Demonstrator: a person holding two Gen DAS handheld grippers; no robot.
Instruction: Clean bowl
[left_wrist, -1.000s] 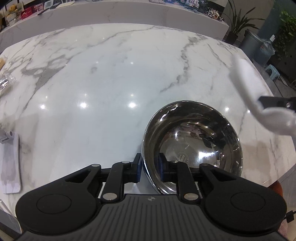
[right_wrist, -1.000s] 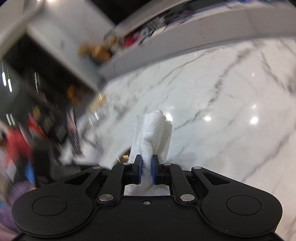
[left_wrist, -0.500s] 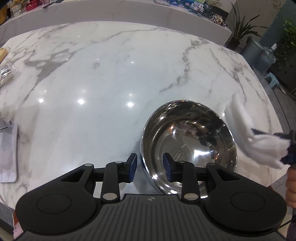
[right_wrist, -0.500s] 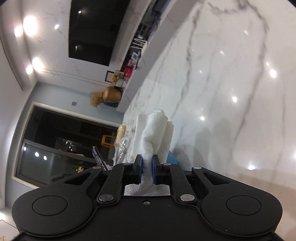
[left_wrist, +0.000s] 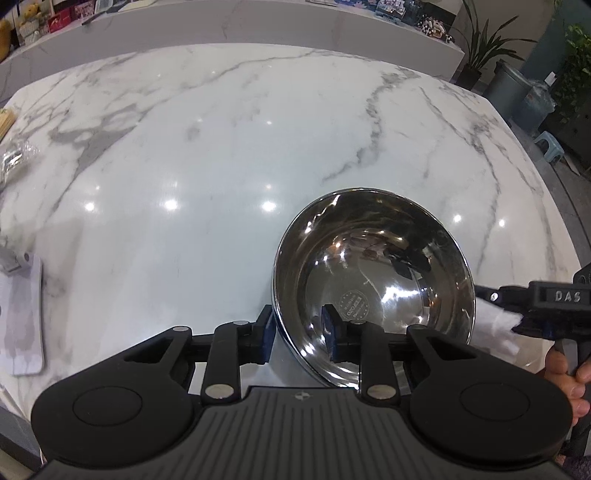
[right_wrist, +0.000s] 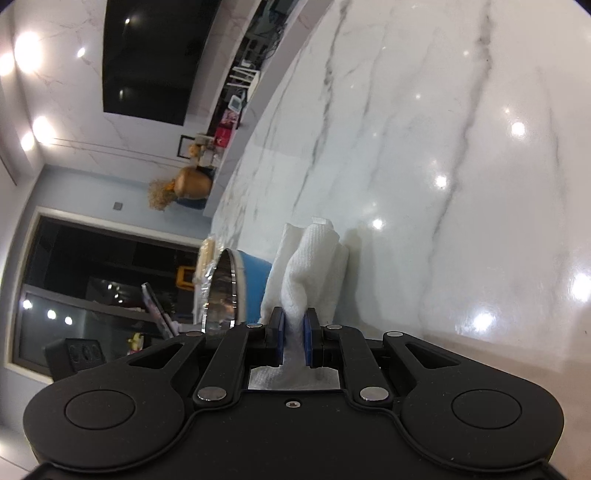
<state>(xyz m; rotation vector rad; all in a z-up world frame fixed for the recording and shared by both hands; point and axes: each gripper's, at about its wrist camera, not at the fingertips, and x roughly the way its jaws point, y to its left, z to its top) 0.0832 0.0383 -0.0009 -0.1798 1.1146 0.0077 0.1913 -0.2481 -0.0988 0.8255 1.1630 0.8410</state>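
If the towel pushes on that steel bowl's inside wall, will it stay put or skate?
Likely skates: the bowl is polished steel on a glossy marble table. The left gripper straddles its near rim, which should brace it. The paper towel looks soft and will probably crumple.

Home-style open kitchen or showroom: glossy marble island, raised marble ledge at 12 o'clock, potted plants at 2 o'clock, recessed ceiling spotlights.

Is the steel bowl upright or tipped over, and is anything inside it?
Upright and empty. The steel bowl sits on the marble table with its opening upward, and its shiny inside shows only reflections and a stamped mark.
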